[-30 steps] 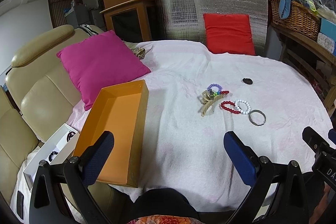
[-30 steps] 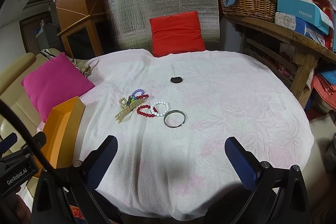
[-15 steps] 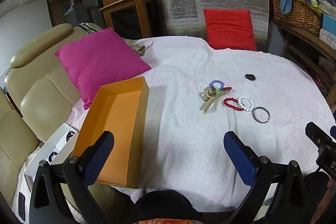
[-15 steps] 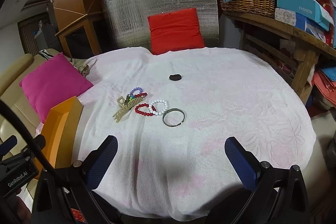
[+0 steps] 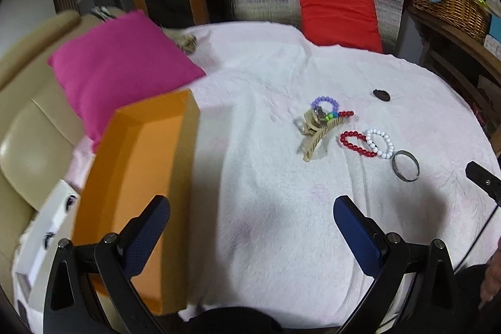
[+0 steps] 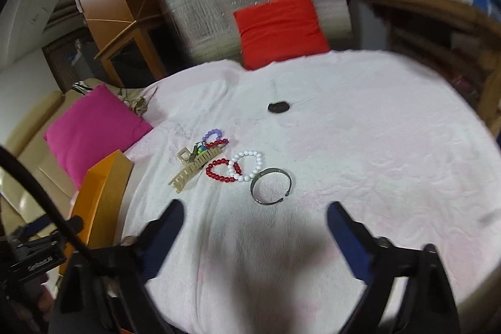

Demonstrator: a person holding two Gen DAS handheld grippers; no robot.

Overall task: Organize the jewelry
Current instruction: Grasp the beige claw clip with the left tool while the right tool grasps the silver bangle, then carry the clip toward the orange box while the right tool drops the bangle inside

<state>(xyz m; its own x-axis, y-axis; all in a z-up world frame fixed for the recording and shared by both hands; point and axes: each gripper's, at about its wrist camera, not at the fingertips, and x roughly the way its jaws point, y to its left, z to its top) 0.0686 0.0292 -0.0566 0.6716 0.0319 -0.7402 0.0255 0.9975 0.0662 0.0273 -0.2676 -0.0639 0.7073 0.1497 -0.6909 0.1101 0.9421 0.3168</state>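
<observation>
White cloth (image 5: 281,208) covers table; foil panel (image 6: 256,5) behind.

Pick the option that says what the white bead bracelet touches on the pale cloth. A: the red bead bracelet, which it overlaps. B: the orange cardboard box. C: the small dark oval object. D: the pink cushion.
A: the white bead bracelet laps over one end of the red bead bracelet, with the open metal bangle close beside it; the orange cardboard box stands well apart.
</observation>
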